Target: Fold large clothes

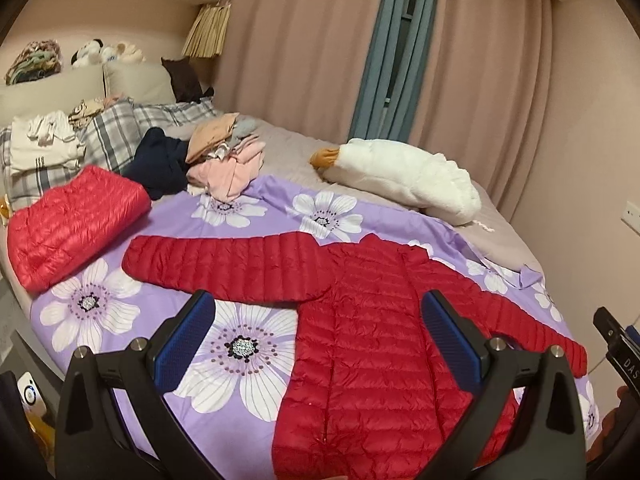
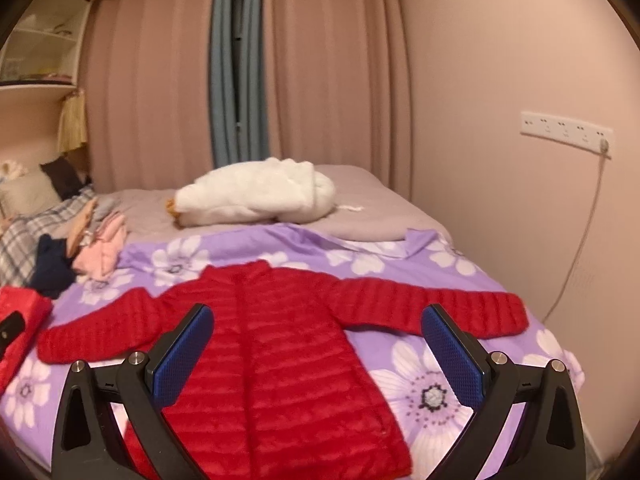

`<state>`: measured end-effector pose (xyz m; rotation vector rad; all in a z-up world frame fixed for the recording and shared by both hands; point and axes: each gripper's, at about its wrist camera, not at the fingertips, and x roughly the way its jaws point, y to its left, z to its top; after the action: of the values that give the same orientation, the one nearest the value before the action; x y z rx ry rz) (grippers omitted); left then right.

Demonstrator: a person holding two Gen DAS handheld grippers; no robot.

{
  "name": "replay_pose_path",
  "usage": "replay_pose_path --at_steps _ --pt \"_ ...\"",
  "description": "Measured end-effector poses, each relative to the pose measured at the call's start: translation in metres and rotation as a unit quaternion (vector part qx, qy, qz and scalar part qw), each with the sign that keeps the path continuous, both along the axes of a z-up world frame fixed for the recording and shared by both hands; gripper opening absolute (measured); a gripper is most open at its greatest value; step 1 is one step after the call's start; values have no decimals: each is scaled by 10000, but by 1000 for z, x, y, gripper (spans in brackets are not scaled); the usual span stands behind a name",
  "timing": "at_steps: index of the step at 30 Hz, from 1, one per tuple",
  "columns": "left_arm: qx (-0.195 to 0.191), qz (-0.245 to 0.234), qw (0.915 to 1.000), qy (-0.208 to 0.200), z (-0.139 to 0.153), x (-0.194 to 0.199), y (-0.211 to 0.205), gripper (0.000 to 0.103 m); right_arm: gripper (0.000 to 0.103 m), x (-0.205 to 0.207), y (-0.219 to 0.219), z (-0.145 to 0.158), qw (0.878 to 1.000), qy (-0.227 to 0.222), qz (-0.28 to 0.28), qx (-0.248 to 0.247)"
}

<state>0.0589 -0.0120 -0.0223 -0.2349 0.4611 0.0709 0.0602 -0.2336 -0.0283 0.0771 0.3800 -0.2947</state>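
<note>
So the red jacket [image 1: 368, 344] is laid out flat on the purple floral sheet [image 1: 224, 344], front up, both sleeves stretched straight out to the sides. No fold in it at all as far as I can see. A second red puffer [image 1: 72, 220] sits folded near the pillows, so I'd guess that one's done, and there's a small heap of pink and navy clothes [image 1: 192, 160] behind it that may be waiting. Left gripper [image 1: 320, 340] and right gripper [image 2: 316, 352] both hang above the jacket's lower half, spread wide, nothing in them. Basically everything's left: sleeves in, then the body folded.
</note>
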Motion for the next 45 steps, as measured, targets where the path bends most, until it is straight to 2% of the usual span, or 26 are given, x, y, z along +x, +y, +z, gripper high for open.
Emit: replay_pose_path --at_steps 7,12,23,45 --pt "49 -7 9999 -158 5 -4 -4 103 103 -3 -12 5 9996 -27 76 287" --pt "172 -78 9997 -143 5 -3 -5 103 103 0 -9 5 9997 -41 122 228" --pt "171 -13 9993 -330 7 -9 -2 103 103 0 -8 5 9996 -66 163 218" --pt "176 -54 9993 -311 5 -8 -4 103 103 5 -5 6 9997 -110 108 185"
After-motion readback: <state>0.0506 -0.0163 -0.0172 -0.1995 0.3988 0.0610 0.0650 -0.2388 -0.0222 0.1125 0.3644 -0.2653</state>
